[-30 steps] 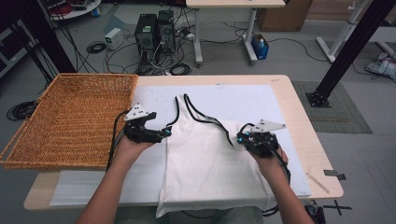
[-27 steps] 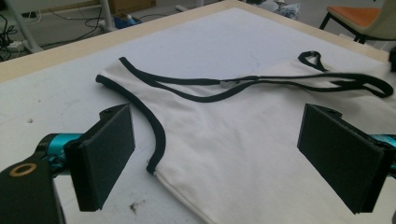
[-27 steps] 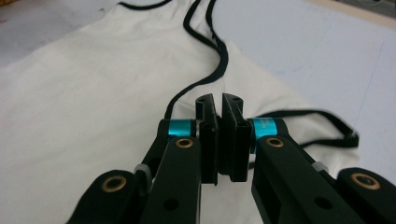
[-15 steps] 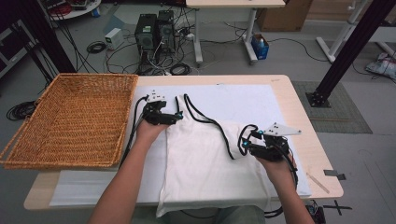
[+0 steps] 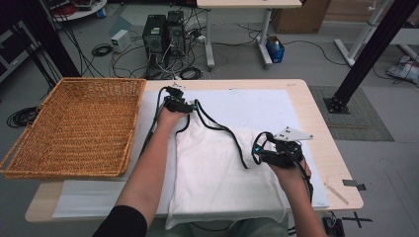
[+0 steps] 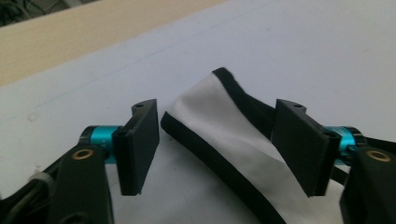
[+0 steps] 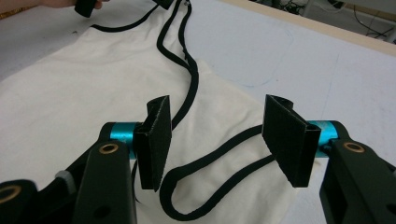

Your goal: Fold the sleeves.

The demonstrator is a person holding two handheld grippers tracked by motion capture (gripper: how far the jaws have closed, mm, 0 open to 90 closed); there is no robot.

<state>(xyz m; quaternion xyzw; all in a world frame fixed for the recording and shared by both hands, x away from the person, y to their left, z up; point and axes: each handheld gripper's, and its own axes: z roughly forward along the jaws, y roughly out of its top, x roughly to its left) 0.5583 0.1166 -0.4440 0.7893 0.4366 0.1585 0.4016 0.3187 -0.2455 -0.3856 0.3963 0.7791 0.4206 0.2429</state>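
The left claw, jaws just closing but apart, straddles the black-trimmed strap tip of the white cloth top lying flat on the desk. The right claw, jaws just opening, stands apart over a black strap loop, gripping nothing.

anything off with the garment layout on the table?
Mostly tidy, but the black straps sprawl in loose loops across the white garment rather than lying flat at its top. Its upper corner sits between the left gripper jaws, unpinched; the right gripper stands open over a strap loop.
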